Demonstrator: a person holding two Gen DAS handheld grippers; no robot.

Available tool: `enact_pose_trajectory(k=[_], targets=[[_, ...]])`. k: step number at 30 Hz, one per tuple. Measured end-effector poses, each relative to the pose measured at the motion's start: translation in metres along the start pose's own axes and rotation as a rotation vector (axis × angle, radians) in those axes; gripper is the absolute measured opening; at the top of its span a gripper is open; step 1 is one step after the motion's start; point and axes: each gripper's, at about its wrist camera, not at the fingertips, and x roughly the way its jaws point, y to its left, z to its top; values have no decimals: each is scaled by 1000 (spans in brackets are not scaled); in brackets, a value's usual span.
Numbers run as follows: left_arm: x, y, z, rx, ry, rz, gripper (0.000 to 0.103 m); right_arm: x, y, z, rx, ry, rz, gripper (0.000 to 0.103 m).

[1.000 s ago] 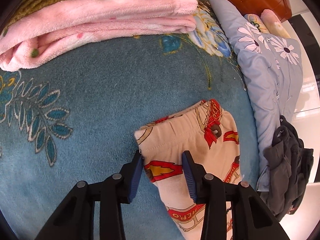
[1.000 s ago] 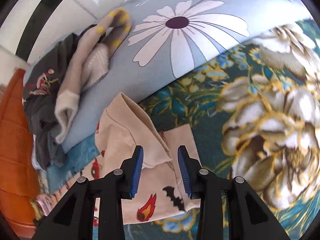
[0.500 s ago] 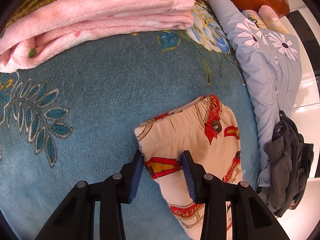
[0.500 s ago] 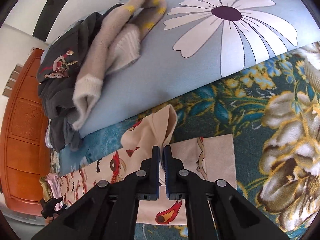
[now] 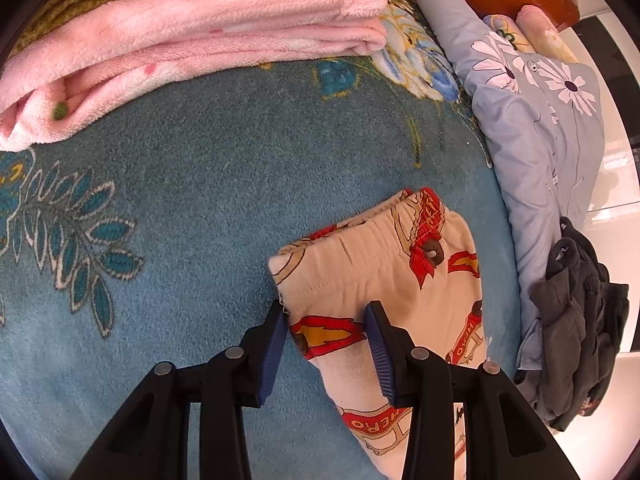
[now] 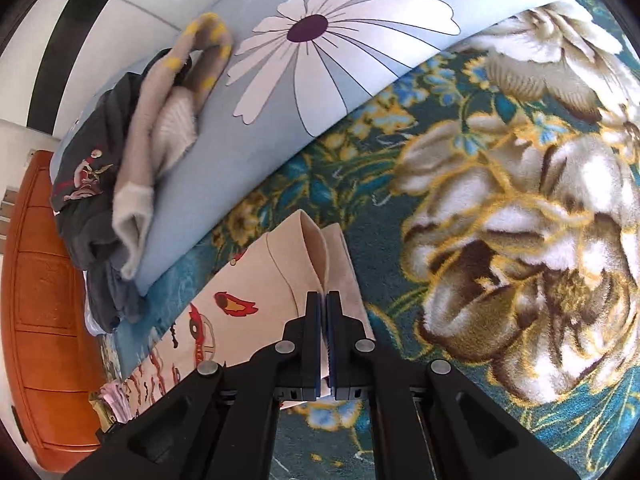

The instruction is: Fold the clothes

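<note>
**Hem pinched, waistband waiting for a grip**

Left wrist view: a teal floral blanket [image 5: 208,184] covers the bed, with a folded pink fleece [image 5: 192,44] at its far edge, a daisy-print duvet [image 5: 536,136] to the right and a dark grey garment [image 5: 576,344] heaped on it. The cartoon-print children's trousers [image 5: 404,276] lie flat on the blanket, waistband end nearest. The left tongs [image 5: 326,344] stand spread, straddling the waistband's corner, one pad touching its edge. A good grip would bite through both layers before lifting.

Right wrist view: the same blanket, here with large cream flowers, and the duvet behind. The right tongs [image 6: 324,332] are pressed together on the trousers' leg hem, raising it off the blanket into a peak. Judging by this, carrying the hem over level toward the waistband should keep the edges aligned.
</note>
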Motion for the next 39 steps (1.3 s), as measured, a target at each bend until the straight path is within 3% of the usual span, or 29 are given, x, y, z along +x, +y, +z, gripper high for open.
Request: enact_pose_trajectory(k=[9, 12, 23, 25, 27, 29, 32, 39], targets=[[1, 2, 2, -12, 1, -3, 44, 9, -2, -2, -53, 11, -107, 2], [1, 2, 5, -15, 6, -7, 44, 6, -4, -3, 3, 22, -71, 2], [2, 2, 8, -22, 1, -10, 45, -1, -18, -11, 19, 24, -45, 4], [2, 3, 9, -34, -4, -20, 45, -4, -24, -17, 44, 19, -41, 9], [3, 5, 9, -44, -13, -28, 45, -8, -31, -23, 71, 13, -36, 21], [3, 6, 9, -63, -24, -44, 48, -9, -46, -33, 140, 0, 25, 29], [2, 11, 9, -121, -37, -91, 54, -5, -58, -43, 221, -14, 111, 30], [-1, 26, 6, -251, -74, -183, 52, 2, -62, -54, 310, -87, 212, 30]])
